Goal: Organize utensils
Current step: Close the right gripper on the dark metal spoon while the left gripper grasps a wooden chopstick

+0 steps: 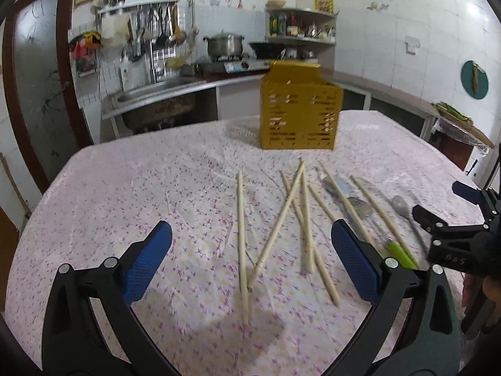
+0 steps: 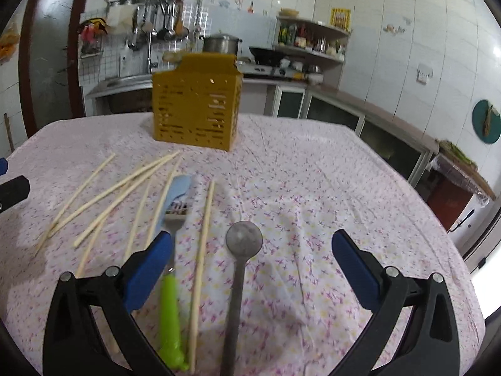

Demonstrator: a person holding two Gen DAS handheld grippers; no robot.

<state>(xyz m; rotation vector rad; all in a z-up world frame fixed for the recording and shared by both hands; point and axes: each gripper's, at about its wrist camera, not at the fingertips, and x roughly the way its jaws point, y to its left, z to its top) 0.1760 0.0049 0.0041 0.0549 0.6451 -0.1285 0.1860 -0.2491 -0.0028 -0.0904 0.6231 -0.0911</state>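
Note:
Several pale wooden chopsticks (image 1: 275,219) lie scattered and crossed on the floral tablecloth. My left gripper (image 1: 250,228) hovers open just above them, holding nothing. A yellow perforated utensil holder (image 1: 300,109) stands upright at the far side of the table. In the right wrist view my right gripper (image 2: 253,236) is open over a metal spoon (image 2: 243,240), whose handle runs back between the fingers. A green-handled fork (image 2: 170,307) and one chopstick (image 2: 203,250) lie just left of the spoon, with a light blue utensil (image 2: 177,191) beyond. The holder (image 2: 197,109) is far ahead on the left.
The round table (image 2: 344,188) has bare cloth to the right of the utensils. Behind it run a kitchen counter (image 1: 175,89) with a sink, a stove with a pot (image 1: 224,45), and a shelf of bottles. A hand holds the right gripper (image 1: 438,202) at the left view's right edge.

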